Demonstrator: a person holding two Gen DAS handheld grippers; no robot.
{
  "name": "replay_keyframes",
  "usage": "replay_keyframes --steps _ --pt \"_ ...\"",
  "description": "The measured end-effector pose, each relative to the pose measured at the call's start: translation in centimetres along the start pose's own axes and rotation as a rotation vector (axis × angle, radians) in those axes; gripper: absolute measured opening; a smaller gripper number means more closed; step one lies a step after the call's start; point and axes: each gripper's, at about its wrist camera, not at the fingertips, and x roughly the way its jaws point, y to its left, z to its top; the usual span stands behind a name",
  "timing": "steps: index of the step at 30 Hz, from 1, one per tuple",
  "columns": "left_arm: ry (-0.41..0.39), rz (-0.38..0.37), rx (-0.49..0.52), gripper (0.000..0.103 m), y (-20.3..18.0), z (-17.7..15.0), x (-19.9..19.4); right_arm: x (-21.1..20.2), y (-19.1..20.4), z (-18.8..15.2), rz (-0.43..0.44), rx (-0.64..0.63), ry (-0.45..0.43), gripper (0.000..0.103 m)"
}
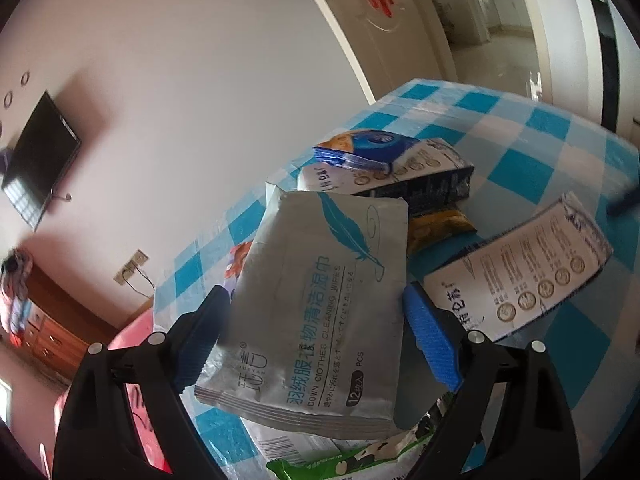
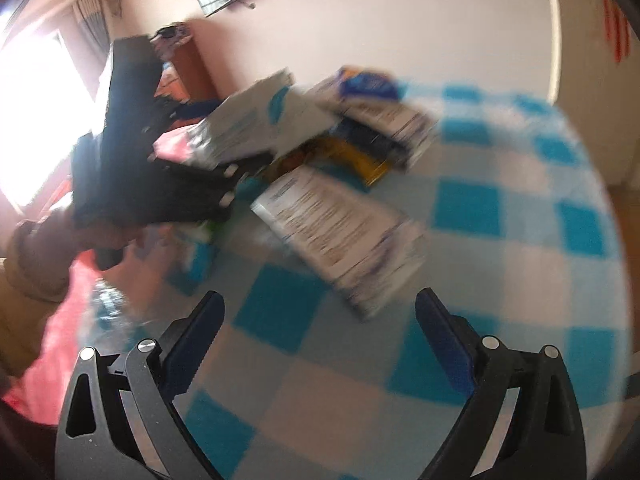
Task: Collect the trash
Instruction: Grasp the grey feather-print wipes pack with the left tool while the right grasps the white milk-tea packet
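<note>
Centre frame, the left gripper clamps a light, slippery foil wipes pack by its side edges; the right gripper gapes empty.

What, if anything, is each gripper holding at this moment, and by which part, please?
The left gripper holds the silver wipes packet across its width, pads on its two long side edges. The right gripper is open and holds nothing.

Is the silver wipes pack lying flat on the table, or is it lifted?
Lifted: the silver wipes pack sits tilted between the left gripper pads, above other packets.
</note>
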Motion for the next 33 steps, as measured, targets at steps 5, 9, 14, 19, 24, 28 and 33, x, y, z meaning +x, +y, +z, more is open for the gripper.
replay_keyframes --steps 5,9,14,19,24,28,33 --pt "0.003 0.019 0.017 0.088 -0.6 0.2 0.3 1.3 -0.2 2.6 -0.065 -0.079 -0.015 0.095" --pt "0.004 0.03 0.026 0.088 -1.0 0.2 0.4 3.7 -0.1 3.8 -0.064 -0.138 0.014 0.095" --pt "0.004 0.026 0.06 0.088 -1.8 0.0 0.3 6.2 0.0 4.2 -0.024 -0.173 0.068 0.095" --pt "0.003 0.027 0.055 0.088 -1.9 -0.1 0.4 7.7 0.3 3.8 -0.051 -0.204 0.103 0.095" --pt "0.006 0.031 0.07 0.088 -2.5 -0.5 0.3 7.8 -0.2 3.6 -0.095 -0.196 0.087 0.082" --pt "0.008 0.032 0.071 0.089 -2.5 -0.7 0.1 7.6 -0.3 3.2 -0.105 -0.189 0.076 0.078" --pt "0.009 0.056 0.091 0.089 -2.7 -1.1 -0.2 6.7 -0.2 2.0 -0.114 -0.163 0.055 0.07"
